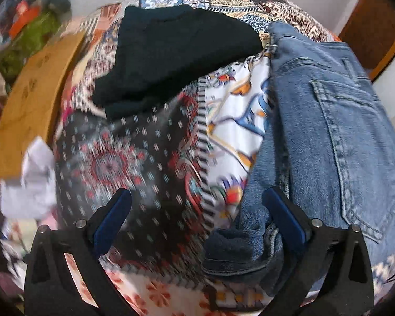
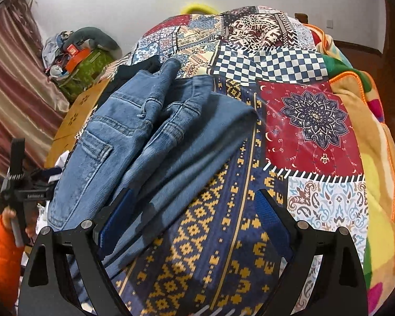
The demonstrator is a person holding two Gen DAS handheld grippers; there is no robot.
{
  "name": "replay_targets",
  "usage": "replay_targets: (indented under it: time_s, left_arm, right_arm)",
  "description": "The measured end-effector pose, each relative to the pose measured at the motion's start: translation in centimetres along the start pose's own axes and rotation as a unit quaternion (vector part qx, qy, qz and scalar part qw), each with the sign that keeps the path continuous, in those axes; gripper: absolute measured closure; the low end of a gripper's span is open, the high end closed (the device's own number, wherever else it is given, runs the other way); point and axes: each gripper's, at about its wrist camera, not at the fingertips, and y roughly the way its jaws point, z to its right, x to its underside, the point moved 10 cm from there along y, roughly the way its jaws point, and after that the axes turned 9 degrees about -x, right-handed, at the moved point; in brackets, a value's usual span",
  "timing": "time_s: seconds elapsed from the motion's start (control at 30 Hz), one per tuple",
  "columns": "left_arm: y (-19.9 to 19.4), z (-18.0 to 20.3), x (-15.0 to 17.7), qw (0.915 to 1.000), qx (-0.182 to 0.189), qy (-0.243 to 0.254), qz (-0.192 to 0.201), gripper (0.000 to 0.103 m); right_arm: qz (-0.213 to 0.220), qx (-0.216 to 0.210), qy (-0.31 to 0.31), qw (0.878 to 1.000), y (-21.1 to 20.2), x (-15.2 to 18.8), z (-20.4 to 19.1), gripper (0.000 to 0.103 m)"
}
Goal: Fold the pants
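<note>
The blue jeans lie crumpled on a patchwork bedspread, back pocket up, one leg stretching toward the camera. My right gripper hovers open over the bedspread, and its left finger is above the edge of that leg. In the left wrist view the jeans fill the right side. My left gripper is open just above the bed, with the jeans' folded edge beside its right finger; the pads do not press on it. The left wrist view is blurred.
A black garment lies on the bed beyond the jeans. A wooden board and a white cloth are at the left edge. A bright fleece blanket covers the right side. A hand in an orange sleeve holds the other gripper.
</note>
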Motion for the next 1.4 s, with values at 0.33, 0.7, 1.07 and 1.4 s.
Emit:
replay_targets:
  time_s: [0.33,0.7,1.07,1.4]
  left_arm:
    - [-3.3,4.1,1.1,0.9995,0.024,-0.001,0.023,0.011]
    - [-5.7,6.4,-3.3,0.9969,0.043,-0.014,0.064,0.011]
    - [-6.3,8.9,-14.2,0.9898,0.023,0.032,0.137,0.011]
    - [1.0,12.4,-16.9,0.9945,0.041,0.051,0.082,0.014]
  right_arm:
    - [0.029,0.017,-0.022,0.999,-3.5,0.5,-0.8,0.012]
    - [0.049,0.010,-0.034,0.998,-4.8,-1.1,-1.0,0.012]
    - [0.048,-0.016,-0.071,0.996,-0.5,-7.8,-0.3,0.023]
    - [-0.016,-0.040,-0.065,0.997,7.5,-10.9,1.9,0.040]
